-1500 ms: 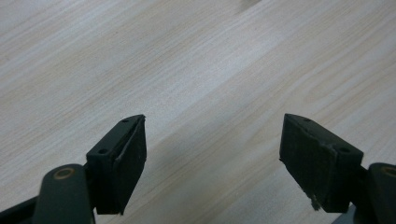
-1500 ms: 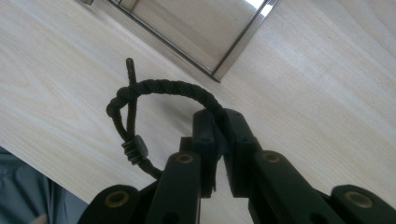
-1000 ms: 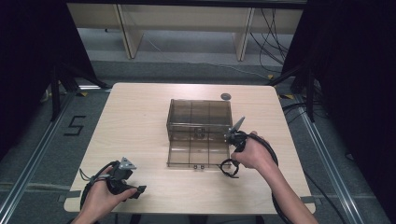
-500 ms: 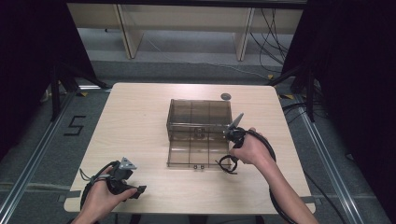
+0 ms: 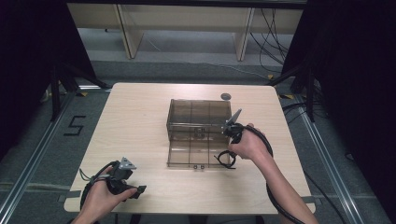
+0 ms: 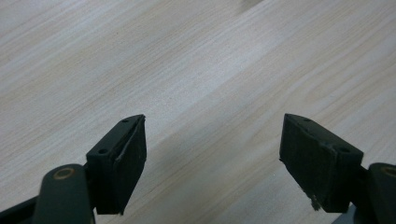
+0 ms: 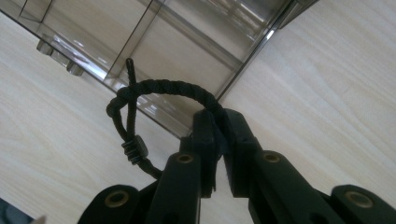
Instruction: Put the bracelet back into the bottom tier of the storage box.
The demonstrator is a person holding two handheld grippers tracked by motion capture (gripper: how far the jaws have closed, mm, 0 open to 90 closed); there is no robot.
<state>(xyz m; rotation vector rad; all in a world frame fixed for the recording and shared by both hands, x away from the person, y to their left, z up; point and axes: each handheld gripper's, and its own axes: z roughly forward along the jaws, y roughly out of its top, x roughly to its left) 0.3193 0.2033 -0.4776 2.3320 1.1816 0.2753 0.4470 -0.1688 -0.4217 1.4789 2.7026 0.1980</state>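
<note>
Your right gripper (image 7: pixel 215 140) is clamped on a black braided cord bracelet (image 7: pixel 159 100), a loop with a knot and a small black bead on its tail; the jaws are pressed together with the cord pinched between them. In the high view the right gripper (image 5: pixel 227 156) holds the bracelet (image 5: pixel 223 158) low at the near right corner of the clear smoky plastic compartment box (image 5: pixel 198 133), which sits open around the middle of the light wooden table (image 5: pixel 140 121), its upright half toward the far edge and its flat half lying toward you. In the right gripper view the loop hangs over the box (image 7: pixel 154 42) edge, just above the table beside it; I cannot tell whether the cord touches the plastic. Your left gripper (image 5: pixel 128 189) rests by the near left corner of the table, well apart from the box; in the left gripper view its jaws stand wide apart with nothing between them, bare wood under the left gripper (image 6: pixel 212 163). A small dark round disc (image 5: pixel 226 96) lies near the far edge, behind the box. Step in hand looks like carrying the bracelet to the box for placing. Next move likely calls for lifting the loop over the wall, centring it above one compartment on the right side, lowering, then releasing. Watch that the tail doesn't snag a divider.
</note>
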